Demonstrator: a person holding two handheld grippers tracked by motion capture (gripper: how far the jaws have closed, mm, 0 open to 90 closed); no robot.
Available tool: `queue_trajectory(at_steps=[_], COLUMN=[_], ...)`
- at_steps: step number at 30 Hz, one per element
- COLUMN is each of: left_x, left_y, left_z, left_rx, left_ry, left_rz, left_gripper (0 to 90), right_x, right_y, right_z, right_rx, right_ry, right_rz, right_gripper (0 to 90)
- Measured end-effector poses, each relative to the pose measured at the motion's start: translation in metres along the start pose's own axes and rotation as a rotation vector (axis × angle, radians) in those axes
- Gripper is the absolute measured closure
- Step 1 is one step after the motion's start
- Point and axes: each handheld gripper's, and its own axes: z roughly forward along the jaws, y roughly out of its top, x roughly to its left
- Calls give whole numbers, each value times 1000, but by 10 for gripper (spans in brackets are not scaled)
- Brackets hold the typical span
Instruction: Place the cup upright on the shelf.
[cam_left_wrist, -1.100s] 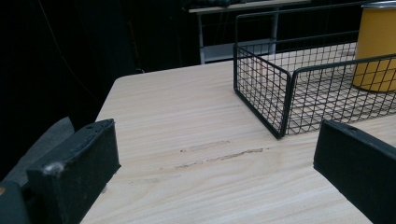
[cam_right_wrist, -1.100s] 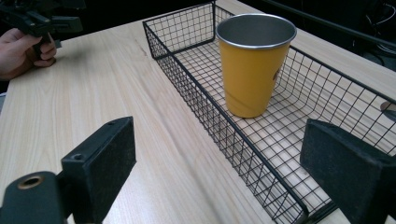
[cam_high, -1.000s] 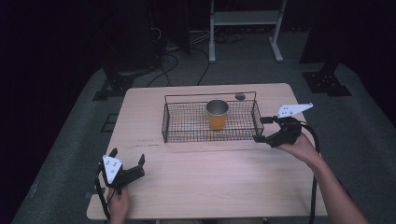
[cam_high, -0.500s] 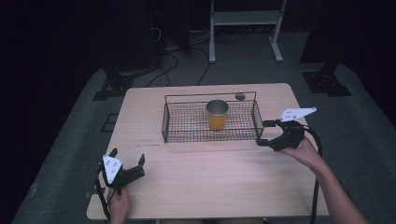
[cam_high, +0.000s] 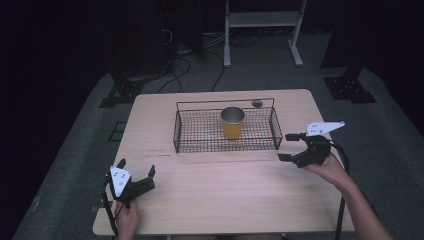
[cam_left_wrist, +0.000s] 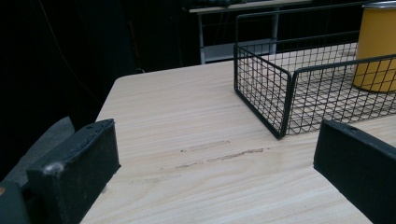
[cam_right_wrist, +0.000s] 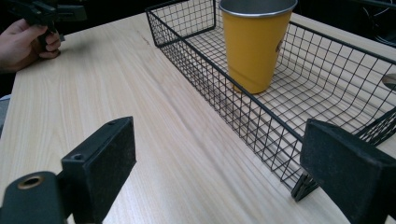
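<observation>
Two grippers are working at a wooden table (cam_high: 215, 200). At the near left corner, the left gripper (cam_high: 136, 175) is sitting low over the tabletop with its jaws spread apart, gripping nothing. A wire basket (cam_high: 200, 145) is resting at the far middle of the table, and a yellow cup (cam_high: 232, 123) is standing upright inside it, right of the basket's centre. To the right, just beside the basket's right end, the right gripper (cam_high: 289, 146) is hovering with its jaws wide apart, holding nothing and pointing left toward the basket.
</observation>
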Motion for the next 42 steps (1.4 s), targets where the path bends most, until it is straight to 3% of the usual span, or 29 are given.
queue_trajectory(at_steps=[42], left_x=[0], left_y=[0], left_z=[0], left_rx=[0], left_ry=[1], left_rz=[3], left_gripper=[0], right_x=[13], right_y=[-48], right_z=[-17], right_rx=[-39], right_ry=[-8], right_rz=[64], right_gripper=[100])
